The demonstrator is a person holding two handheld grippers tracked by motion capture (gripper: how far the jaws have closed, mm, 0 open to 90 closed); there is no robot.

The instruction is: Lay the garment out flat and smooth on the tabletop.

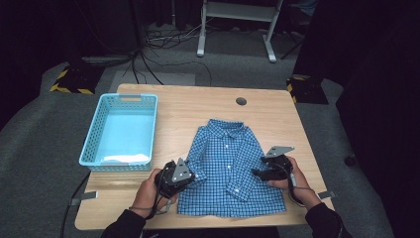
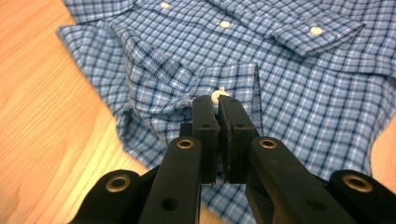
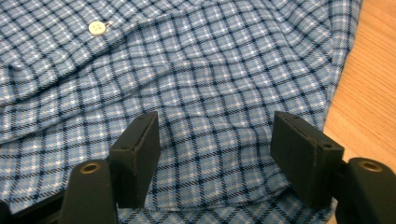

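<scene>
Worktop: a light wood-grain worktop [image 1: 277, 114] with rounded corners and a small round hole [image 1: 241, 101] near its far edge; I sit at the near side, forearms in dark sleeves.
Shirt: a small blue checked shirt [image 1: 225, 163] lies flat, front up and buttoned, in the middle of the worktop, collar toward the far edge, hem toward me.
Basket: a light blue plastic basket [image 1: 91, 131] stands on the far left part of the worktop, well apart from the shirt; something pale lies at its near end, too small to tell.
My left tool: my left tool [image 2: 217, 100] has its jaws pressed together on the shirt's sleeve cuff [image 2: 229, 81], right at a white button, the cloth bunched and lifted off the wood around the grip.
My right tool: my right tool [image 3: 215, 140] rests with jaws spread wide over the checked cloth near the shirt's edge, with bare wood just beside it.
Room: grey carpet [image 1: 29, 148] surrounds the worktop; black cables [image 1: 148, 54] trail across the floor beyond it, a white metal frame [image 1: 237, 25] stands at the back, and yellow-and-black striped blocks [image 1: 72, 82] sit to either side. The rest is dark.
</scene>
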